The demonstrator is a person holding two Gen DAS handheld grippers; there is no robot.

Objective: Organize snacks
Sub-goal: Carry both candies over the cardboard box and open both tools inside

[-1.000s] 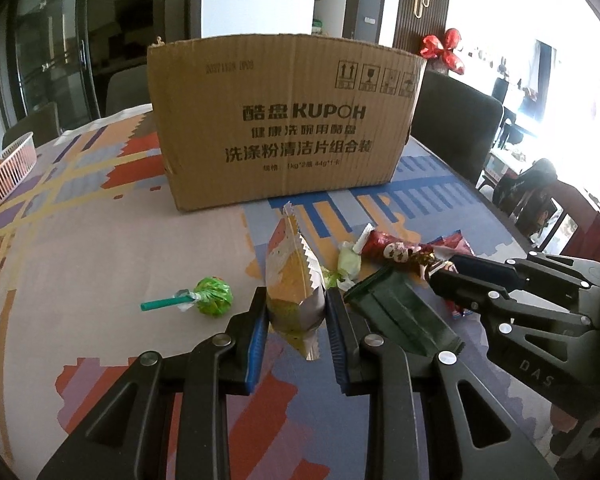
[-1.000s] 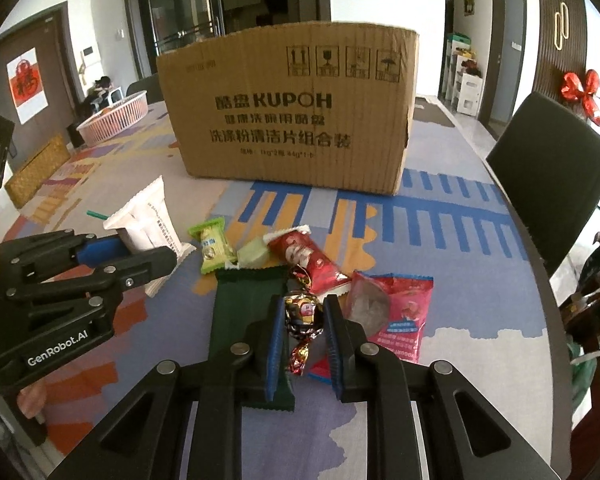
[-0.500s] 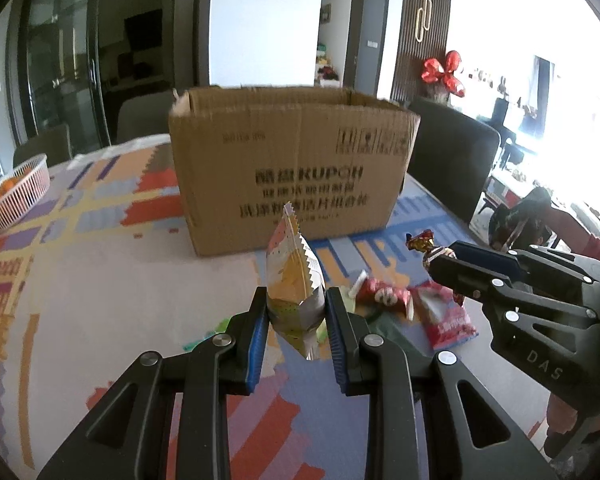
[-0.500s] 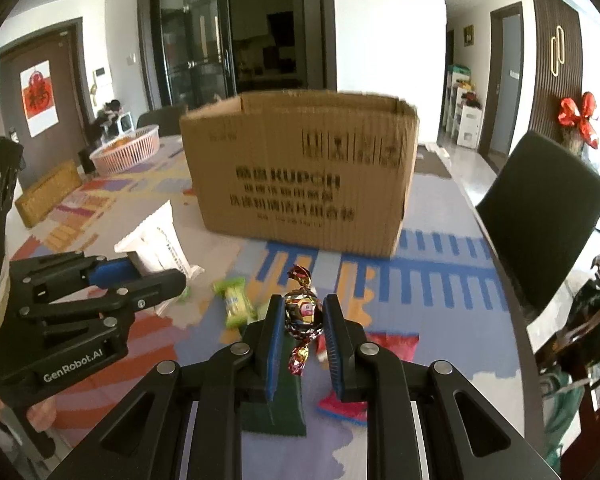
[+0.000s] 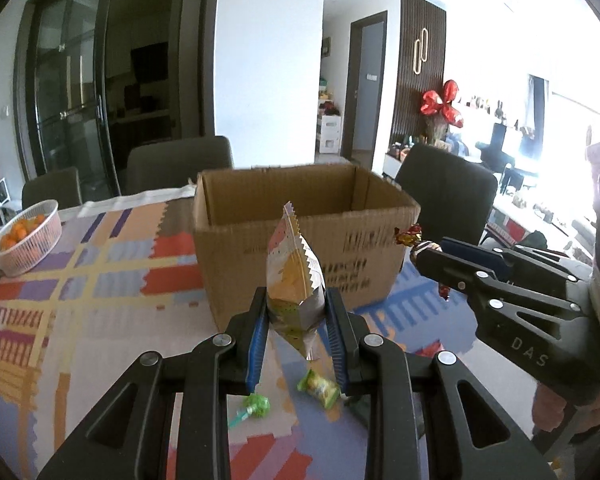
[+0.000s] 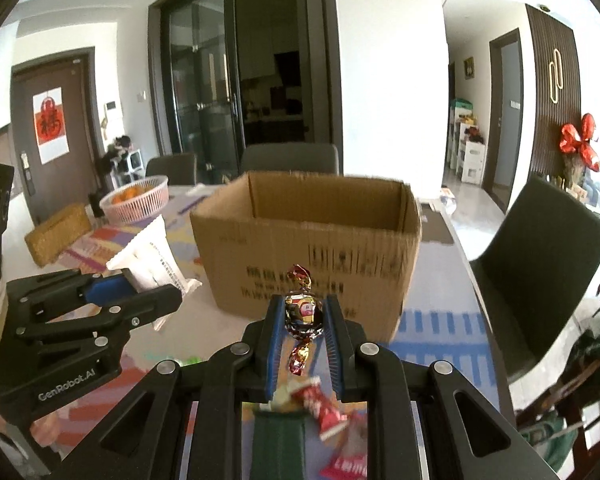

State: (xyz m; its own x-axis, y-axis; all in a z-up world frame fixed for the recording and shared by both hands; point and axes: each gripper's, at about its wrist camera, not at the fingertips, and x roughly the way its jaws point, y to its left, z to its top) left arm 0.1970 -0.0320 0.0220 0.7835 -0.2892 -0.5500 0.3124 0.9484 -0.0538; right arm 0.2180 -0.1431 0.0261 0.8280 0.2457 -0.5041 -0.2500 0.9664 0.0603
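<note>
Pinching: left gripper (image 5: 296, 320) w/ zigzag-edged snack packet (image 5: 294, 280), right gripper (image 6: 303, 320) w/ shiny twist-wrap candy (image 6: 302, 308).

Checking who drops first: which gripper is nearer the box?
Hard to call; roughly level. The left gripper, holding a snack pouch, and the right gripper, holding a candy, both hang short of the box's near wall.

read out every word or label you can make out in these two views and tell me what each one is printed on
"DAS": on the side of the right gripper, seen from the left wrist.
"GenRobot.AI": on the side of the left gripper, seen from the right wrist.
Cardboard box: dark printed lines and symbols, motion-blurred, unreadable.
White snack packet: fine print, too small.
Red sign on the door: a character, not legible.
</note>
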